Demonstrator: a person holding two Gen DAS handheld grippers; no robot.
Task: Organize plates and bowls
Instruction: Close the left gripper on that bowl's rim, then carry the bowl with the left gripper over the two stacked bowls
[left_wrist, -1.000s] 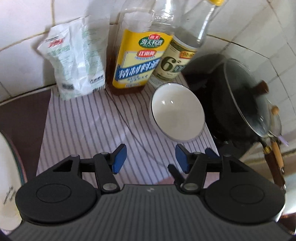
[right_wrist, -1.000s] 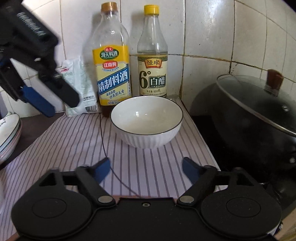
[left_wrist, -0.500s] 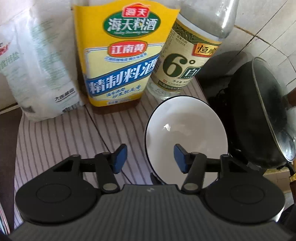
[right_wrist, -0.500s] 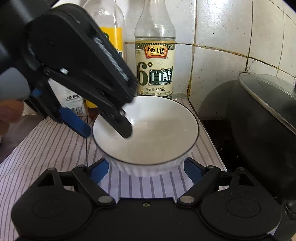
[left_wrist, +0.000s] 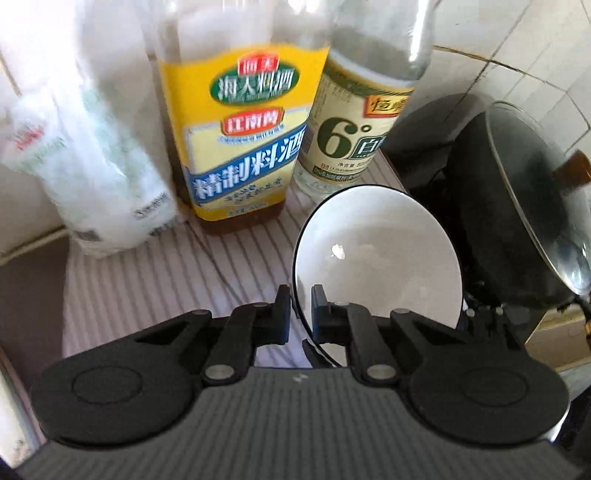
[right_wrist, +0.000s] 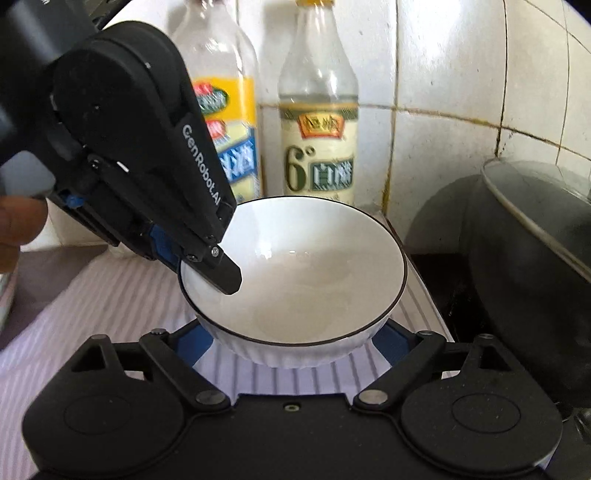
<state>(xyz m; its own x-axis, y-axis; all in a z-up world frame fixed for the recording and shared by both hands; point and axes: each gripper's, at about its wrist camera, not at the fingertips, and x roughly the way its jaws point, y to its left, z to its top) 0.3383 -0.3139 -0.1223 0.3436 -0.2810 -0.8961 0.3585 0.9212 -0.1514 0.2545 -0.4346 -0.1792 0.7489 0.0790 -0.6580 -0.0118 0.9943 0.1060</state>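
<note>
Currently logged: white bowl (right_wrist: 295, 280), glazed ceramic, dark rim line, ribbed outer wall, standing on striped cloth (left_wrist: 147, 295) in front of two condiment bottles (left_wrist: 240, 147).
Left gripper (left_wrist: 297, 310): closed down across near rim of bowl, one finger inside, one outside.
Right gripper (right_wrist: 291, 341): spread wide, blue pads flanking bowl base, apparently not touching; gripping nothing.
Progress: early; bowl gripped, not yet clearly lifted, no stack in view.
Adjacent: black lidded pot (right_wrist: 535, 258), glass lid.

Home kitchen: tiled wall (right_wrist: 443, 74), cooking-wine bottle (left_wrist: 240, 122), vinegar bottle (right_wrist: 319, 122), lidded wok (left_wrist: 517, 206).
</note>
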